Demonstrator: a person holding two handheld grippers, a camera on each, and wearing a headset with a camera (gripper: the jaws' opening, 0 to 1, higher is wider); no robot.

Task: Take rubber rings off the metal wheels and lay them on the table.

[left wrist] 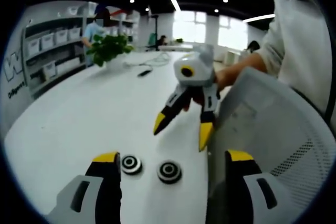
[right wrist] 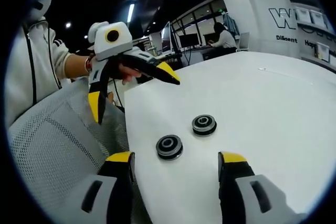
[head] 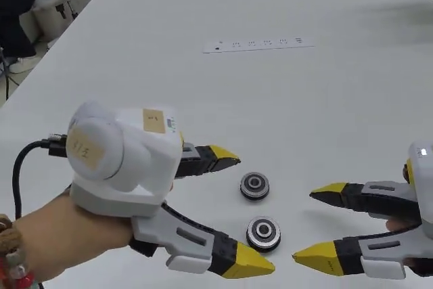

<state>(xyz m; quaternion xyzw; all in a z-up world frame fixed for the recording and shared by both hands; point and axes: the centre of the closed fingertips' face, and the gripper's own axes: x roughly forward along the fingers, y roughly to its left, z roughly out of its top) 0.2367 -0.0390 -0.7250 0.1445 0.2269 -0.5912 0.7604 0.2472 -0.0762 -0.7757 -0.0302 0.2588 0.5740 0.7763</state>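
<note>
My left gripper (head: 248,214) and right gripper (head: 306,226) both gape empty, flanking the near wheel (head: 263,233) and far wheel (head: 254,185) on the table (head: 304,99), each seemingly wearing its rubber ring (head: 277,235), so nothing is done yet.

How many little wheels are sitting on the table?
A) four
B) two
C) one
B: counting them gives a far wheel and a near wheel, lying close together on the white table.
</note>
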